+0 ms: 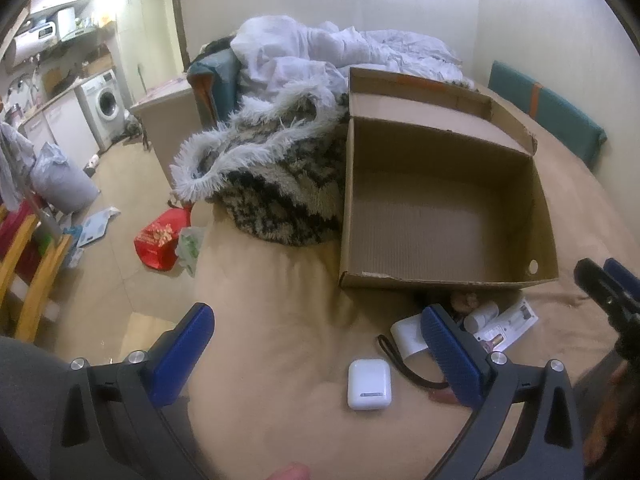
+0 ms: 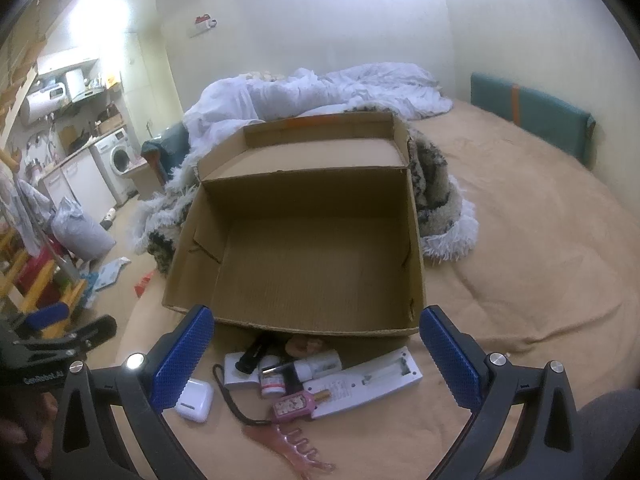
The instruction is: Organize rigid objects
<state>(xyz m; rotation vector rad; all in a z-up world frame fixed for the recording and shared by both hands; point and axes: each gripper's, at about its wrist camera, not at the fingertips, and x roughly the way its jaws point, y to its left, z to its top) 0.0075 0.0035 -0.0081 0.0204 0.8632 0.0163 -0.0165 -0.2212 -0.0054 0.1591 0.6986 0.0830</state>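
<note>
An open cardboard box lies empty on the tan bed. In front of it sits a small pile: a white earbud case, a white remote-like device, a small white bottle, a pink-capped jar, a pink bottle, a black clip, a pink hair claw and a black cord. My right gripper hangs open above the pile. My left gripper is open, with the earbud case between its fingers' spread.
A shaggy black-and-white throw and crumpled white bedding lie behind and beside the box. A teal cushion leans on the right wall. The floor at left holds a red bag, a grey sack and wooden chairs.
</note>
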